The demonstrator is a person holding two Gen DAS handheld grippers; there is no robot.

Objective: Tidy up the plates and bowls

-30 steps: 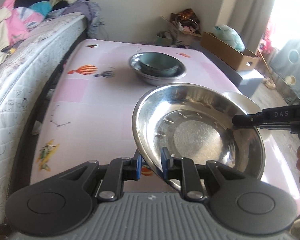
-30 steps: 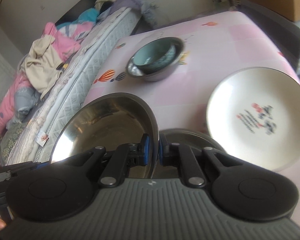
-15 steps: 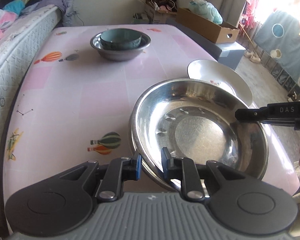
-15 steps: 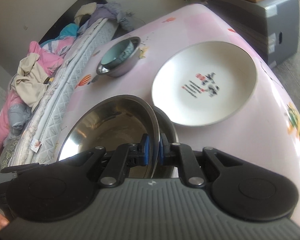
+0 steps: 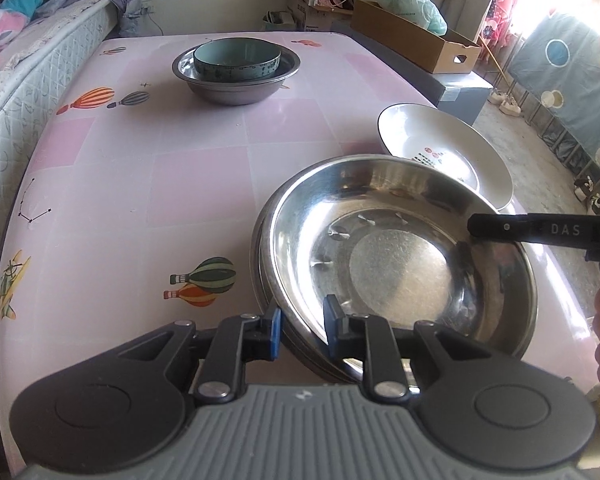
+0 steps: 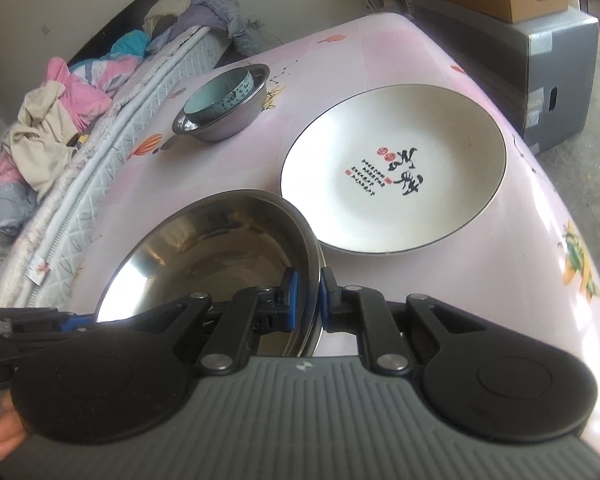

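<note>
Steel plate sits straight ahead of your L gripper, nested on a second steel dish whose rim peeks out on the left; near rim runs between the L jaws. Those jaws stand slightly apart: the inner finger sits on the plate's inside wall, the blue-padded outer one shows a gap, so prob. not pinching, though the angle is poor. Your R gripper has the far rim between its pads, jaws nearly together and clamping the steel edge.

Writing: "DAS" is moulded in white on the R gripper's side, readable only from the L cam. White plate carries black calligraphy w/ red seal marks at its centre; clear from the R cam, only a sliver from the L cam, where it lies beyond the steel plate, to the right.

Far ahead of both: teal bowl inside a steel bowl. R cam alone shows the clothes pile on the mattress; L cam alone shows the blue spotted curtain.

All rests on the pink tabletop w/ balloon prints.
</note>
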